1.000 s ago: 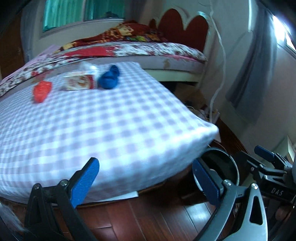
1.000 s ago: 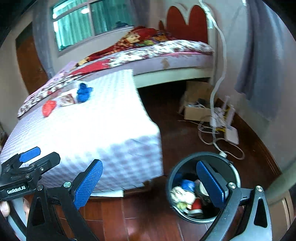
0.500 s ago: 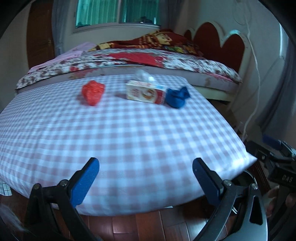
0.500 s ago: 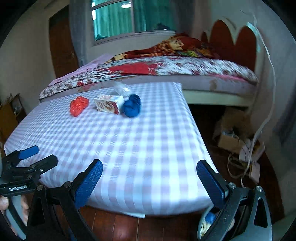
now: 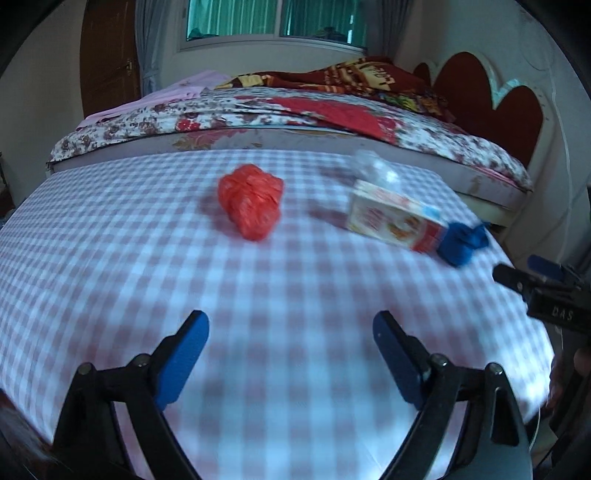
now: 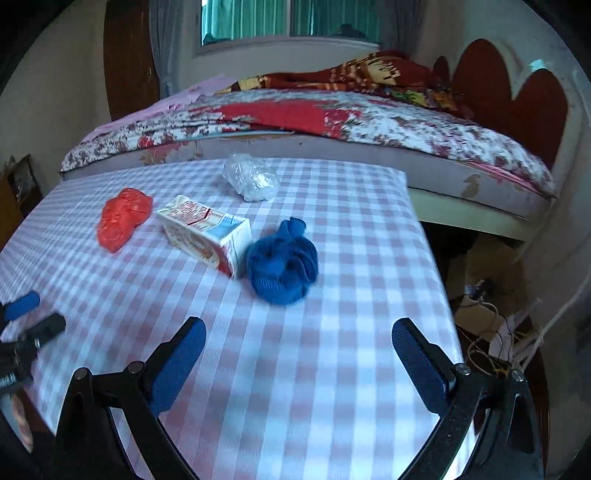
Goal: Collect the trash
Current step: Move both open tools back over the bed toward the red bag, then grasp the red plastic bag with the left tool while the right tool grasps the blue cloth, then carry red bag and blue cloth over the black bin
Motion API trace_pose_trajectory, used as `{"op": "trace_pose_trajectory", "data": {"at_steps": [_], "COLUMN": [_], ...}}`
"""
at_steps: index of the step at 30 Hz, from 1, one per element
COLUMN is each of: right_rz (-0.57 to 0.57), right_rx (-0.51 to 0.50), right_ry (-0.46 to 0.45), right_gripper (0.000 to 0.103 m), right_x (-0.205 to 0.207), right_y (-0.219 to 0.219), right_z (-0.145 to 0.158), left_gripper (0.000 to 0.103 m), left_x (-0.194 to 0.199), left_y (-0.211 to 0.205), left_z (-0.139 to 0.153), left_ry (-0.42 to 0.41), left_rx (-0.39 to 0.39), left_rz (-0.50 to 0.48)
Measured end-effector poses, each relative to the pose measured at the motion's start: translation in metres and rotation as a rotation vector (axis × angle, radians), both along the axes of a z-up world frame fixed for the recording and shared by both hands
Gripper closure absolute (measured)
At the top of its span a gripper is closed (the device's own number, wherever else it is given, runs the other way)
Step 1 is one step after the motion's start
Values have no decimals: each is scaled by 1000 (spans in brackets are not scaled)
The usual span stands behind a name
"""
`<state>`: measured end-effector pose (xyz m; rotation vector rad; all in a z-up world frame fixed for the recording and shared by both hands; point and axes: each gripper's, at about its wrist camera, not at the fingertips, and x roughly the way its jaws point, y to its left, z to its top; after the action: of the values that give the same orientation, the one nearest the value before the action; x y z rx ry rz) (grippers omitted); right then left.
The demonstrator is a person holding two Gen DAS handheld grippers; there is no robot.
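Trash lies on the checked tabletop (image 6: 332, 369): red bag (image 5: 251, 201), carton (image 6: 207, 232), blue wad (image 6: 282, 258), clear wrap (image 6: 251, 177). This looks like the approach. Left tool (image 5: 291, 358), jaws just narrowing slightly, and right tool (image 6: 299, 365) are both spread, empty; next, close on one piece.

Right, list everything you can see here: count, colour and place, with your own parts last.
checked cloth: one, pink and white, covering the near surface
red bag: one, crumpled, on the cloth, left of the carton
carton: one, white and red, lying on its side mid-cloth
blue bundle: one, against the carton's right end
clear plastic wad: one, behind the carton near the far edge
bed: one, floral cover, behind the cloth
blanket: one, red patterned, on the bed
headboard: one, dark red, at right
window: one, green curtains, back wall
box and cables: floor at right, count unclear
left gripper: blue pads, open, jaws just closing slightly, nothing between
right gripper: blue pads, open, empty
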<state>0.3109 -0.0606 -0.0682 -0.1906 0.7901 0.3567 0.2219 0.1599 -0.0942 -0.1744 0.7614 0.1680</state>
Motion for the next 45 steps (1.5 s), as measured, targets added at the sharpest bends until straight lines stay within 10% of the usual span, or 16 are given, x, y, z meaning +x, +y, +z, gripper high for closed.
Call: {"op": "trace_pose_trajectory", "data": {"at_steps": [15,20,25,45], "right_rz": [31,27,41,1], "right_rx": [-20,-8,18,123], "right_ry": [69,92,88,-36], "right_gripper": [39,51,60,62], "right_x": [77,81,73,-40], "right_y": [23,21,13,-46], "right_z": [-23,-25,-25,22], "left_gripper": [26,46,76,78], "left_x": [118,135,125,12], "left_y": [41,45,44,-32], "left_z": [-24,-36,-25,13], "left_ry": [91,137,78,-24], "left_rx": [26,18,13,14], "left_rz": [7,8,-9,-128]}}
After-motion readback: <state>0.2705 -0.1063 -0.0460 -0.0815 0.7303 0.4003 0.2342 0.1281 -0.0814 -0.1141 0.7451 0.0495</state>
